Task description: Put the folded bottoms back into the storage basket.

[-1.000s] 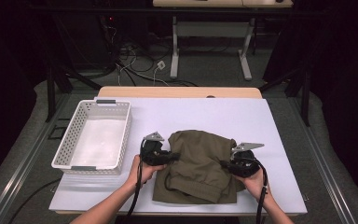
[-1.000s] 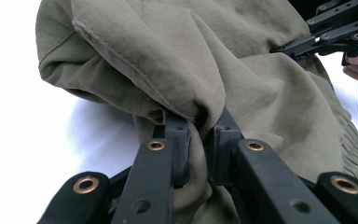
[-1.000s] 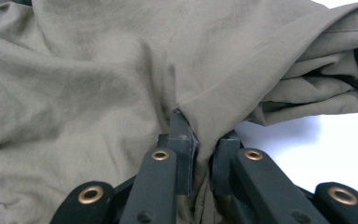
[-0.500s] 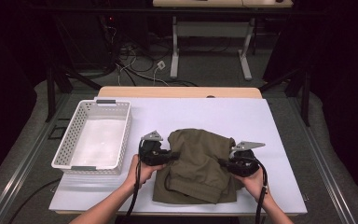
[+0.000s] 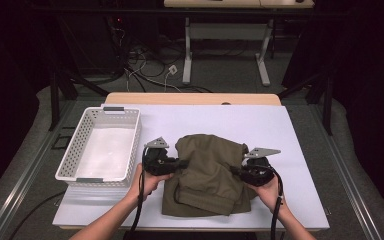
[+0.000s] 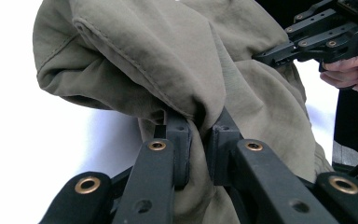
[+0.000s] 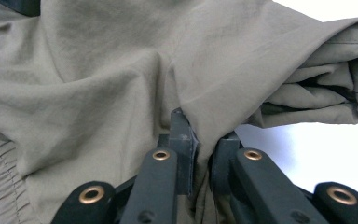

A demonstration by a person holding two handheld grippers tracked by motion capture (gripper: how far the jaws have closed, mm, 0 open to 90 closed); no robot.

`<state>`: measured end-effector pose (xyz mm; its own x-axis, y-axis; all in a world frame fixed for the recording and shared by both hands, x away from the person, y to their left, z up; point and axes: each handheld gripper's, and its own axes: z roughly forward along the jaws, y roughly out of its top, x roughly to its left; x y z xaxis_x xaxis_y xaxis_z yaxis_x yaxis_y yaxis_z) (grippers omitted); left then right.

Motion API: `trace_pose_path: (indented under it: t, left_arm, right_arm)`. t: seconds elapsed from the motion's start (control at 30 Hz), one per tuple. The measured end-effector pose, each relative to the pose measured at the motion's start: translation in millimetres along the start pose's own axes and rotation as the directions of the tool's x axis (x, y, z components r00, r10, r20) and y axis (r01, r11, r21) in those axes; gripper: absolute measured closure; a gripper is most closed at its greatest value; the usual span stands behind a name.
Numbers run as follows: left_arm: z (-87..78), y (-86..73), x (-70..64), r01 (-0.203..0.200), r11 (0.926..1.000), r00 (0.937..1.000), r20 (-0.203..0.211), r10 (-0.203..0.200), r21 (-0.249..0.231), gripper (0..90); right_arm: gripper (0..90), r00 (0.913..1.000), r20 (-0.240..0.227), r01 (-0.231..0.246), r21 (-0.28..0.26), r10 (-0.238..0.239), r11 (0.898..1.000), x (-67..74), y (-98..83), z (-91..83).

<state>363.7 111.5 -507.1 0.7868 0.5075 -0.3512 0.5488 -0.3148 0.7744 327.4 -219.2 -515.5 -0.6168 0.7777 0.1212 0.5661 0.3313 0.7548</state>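
Olive-green garment lies folded on the white tabletop, just right of the white perforated basket. Left gripper pinches the garment's left edge, jaws nearly closed on the cloth. Right gripper pinches its right edge the same way.
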Motion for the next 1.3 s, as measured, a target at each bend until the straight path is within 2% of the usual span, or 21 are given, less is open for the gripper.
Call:
trace_pose_path:
  t: [0.23, 0.57, 0.87, 1.3]
  left_arm:
    - [-13.9, 2.8, 0.7, 0.001, 0.9994, 1.0, -0.006, -0.001, -0.034, 82.0]
    - [-36.1, 9.9, 1.6, -0.015, 0.9981, 0.9984, -0.056, 0.011, -0.06, 82.2]
    - [-57.4, 17.2, 0.1, -0.028, 0.996, 0.9955, -0.093, 0.02, -0.085, 82.3]
    - [-83.2, 26.9, 3.7, -0.048, 0.9959, 0.9873, -0.155, 0.036, -0.077, 82.3]
  right_arm:
    - [83.0, 0.9996, -0.003, 0.028, -0.022, -0.028, 0.999, 6.0, 10.4, -0.7]
    - [83.3, 0.9968, -0.012, 0.079, -0.051, -0.08, 0.996, 19.2, 34.0, 4.9]
    - [83.5, 0.9948, -0.029, 0.095, -0.086, -0.098, 0.992, 28.1, 52.8, 8.4]
    - [83.5, 0.9927, -0.064, 0.094, -0.122, -0.102, 0.988, 35.3, 74.2, 16.6]
